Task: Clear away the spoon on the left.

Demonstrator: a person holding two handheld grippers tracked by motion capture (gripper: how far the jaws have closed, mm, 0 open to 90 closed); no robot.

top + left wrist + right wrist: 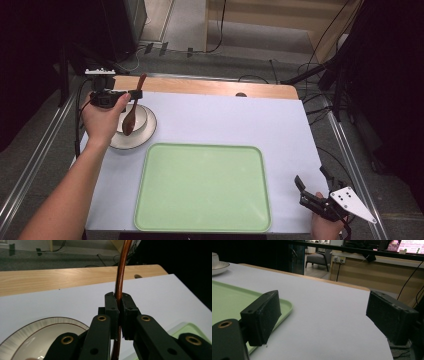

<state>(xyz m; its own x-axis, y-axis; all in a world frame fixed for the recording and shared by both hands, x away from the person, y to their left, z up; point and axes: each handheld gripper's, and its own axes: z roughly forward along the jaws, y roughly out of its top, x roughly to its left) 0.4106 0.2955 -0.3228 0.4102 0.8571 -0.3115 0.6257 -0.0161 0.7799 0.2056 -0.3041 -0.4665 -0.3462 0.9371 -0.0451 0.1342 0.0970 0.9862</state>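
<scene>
A brown wooden spoon (131,111) stands steeply in a white bowl (141,117) that sits on a white plate (146,136) at the table's left. My left gripper (136,94) is shut on the spoon's handle (119,287), above the bowl. The plate's ribbed rim (37,325) lies below the jaws in the left gripper view. My right gripper (312,181) rests open near the table's front right corner, with nothing between its pads (263,315). A pale green tray (202,186) lies between the two hands, its corner (287,305) beside the right gripper.
The white table cover (225,120) ends at a bare wooden strip (210,87) along the far edge. Metal rails (352,165) run down both sides of the table. Cables trail on the floor behind.
</scene>
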